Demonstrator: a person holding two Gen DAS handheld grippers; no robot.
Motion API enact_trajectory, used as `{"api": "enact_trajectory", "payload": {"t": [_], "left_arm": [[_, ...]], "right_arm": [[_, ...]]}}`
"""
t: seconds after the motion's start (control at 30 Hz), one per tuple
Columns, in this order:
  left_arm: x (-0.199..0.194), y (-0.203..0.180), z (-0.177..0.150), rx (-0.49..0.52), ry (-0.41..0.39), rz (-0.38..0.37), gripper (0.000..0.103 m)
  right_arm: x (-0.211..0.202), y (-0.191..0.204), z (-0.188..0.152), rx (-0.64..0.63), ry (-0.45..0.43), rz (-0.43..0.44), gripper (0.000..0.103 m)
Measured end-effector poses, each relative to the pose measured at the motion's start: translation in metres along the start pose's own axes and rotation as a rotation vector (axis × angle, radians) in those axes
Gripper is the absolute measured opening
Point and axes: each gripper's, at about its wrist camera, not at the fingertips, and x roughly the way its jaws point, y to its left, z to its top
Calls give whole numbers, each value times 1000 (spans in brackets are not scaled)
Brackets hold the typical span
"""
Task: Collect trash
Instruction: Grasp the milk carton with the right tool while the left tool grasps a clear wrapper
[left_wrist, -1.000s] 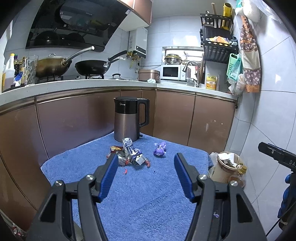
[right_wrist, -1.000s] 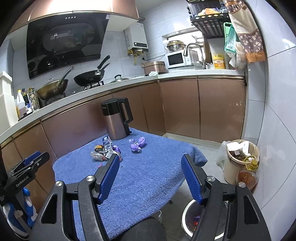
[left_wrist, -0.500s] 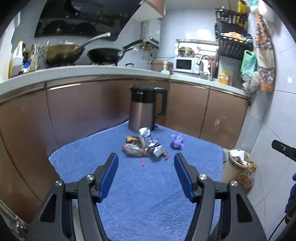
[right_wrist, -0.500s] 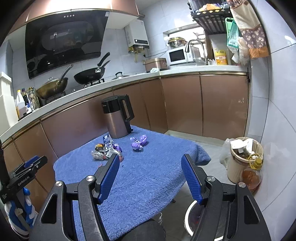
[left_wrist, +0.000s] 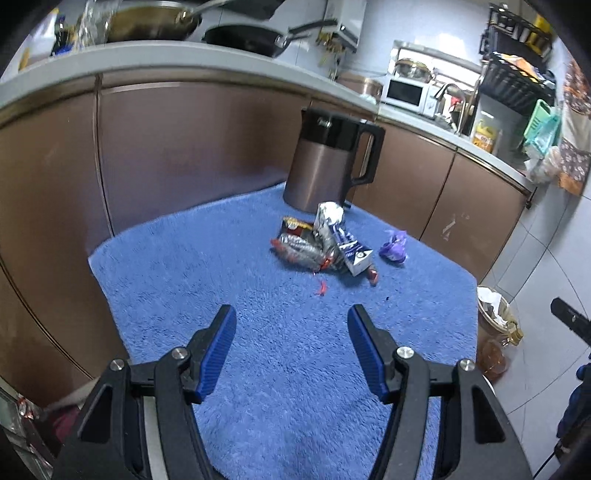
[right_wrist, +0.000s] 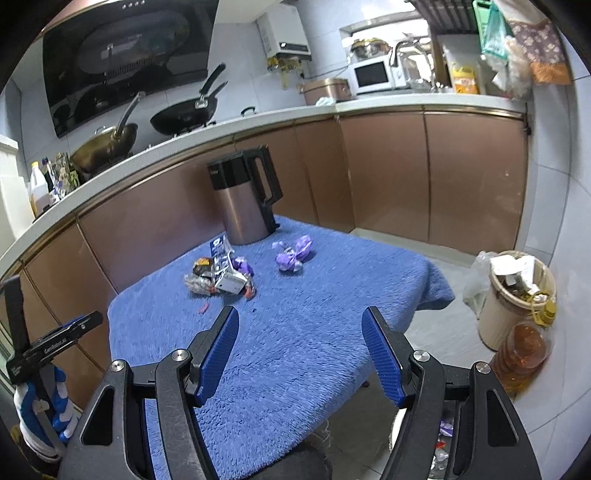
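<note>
A pile of trash lies on the blue towel (left_wrist: 258, 369) in front of a kettle: a crushed milk carton (left_wrist: 341, 236), crumpled foil wrappers (left_wrist: 299, 249) and small red scraps (left_wrist: 320, 288). A purple wrapper (left_wrist: 394, 249) lies apart to the right. My left gripper (left_wrist: 291, 332) is open and empty, above the towel short of the pile. My right gripper (right_wrist: 299, 332) is open and empty over the towel's near edge; the pile (right_wrist: 221, 277) and purple wrapper (right_wrist: 293, 254) lie ahead of it.
A brown electric kettle (left_wrist: 327, 166) stands at the towel's far edge. A full beige bin (right_wrist: 517, 295) and an oil bottle (right_wrist: 524, 354) stand on the floor to the right. A metal bin (right_wrist: 443, 443) sits below the right gripper. Cabinets run behind.
The left gripper has moved forward and tilted down toward the pile, which now looks larger. The right gripper has shifted slightly forward. Both stay open.
</note>
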Motion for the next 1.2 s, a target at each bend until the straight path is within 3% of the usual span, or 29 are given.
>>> {"api": "enact_trajectory", "payload": {"t": [0.4,0.8,1.0,1.13,1.2], "left_arm": [[88,4,38,-40,110,-39,61],[206,29,73,-217,246,-112,61],[235,48,71,-321,290,-143,60],[243,52,69,-329,286,-143,58],[246,54,67,-334,287,-151,52]], "right_arm": [[90,33,24,-95,80,110,68],[217,96,33,-267,190,221,68],[264,122,26,-366,222,198,68],[284,139,23,-449,220,167,68],[293,145,22,-482,220,150,67]]}}
